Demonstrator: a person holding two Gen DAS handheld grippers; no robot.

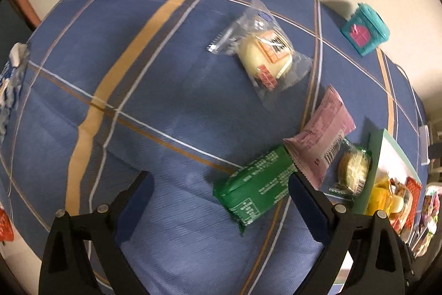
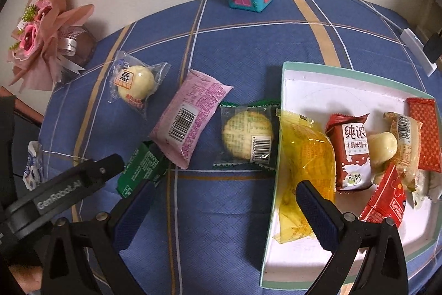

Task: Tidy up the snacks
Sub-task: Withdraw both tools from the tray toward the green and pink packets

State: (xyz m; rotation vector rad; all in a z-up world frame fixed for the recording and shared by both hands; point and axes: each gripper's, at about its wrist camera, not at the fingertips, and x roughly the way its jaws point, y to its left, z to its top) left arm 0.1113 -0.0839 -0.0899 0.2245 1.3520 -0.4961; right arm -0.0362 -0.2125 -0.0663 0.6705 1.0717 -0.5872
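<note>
Right tongs (image 2: 223,208) open, box (image 2: 304,71) — yellow packet (image 2: 306,154)

A green packet (image 2: 142,170) is lying flat at lower left of the right wrist frame, its end tucked under a tilted pink packet (image 2: 190,116), while a round biscuit (image 2: 247,140) is resting beside the white box (image 2: 345,82) holding yellow (image 2: 304,154) and red (image 2: 352,154) snacks.

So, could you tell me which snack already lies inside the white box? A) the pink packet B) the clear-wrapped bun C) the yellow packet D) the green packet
C: the yellow packet lies inside the white box, at its left wall, while the green packet, pink packet and clear-wrapped bun lie out on the blue cloth.
</note>
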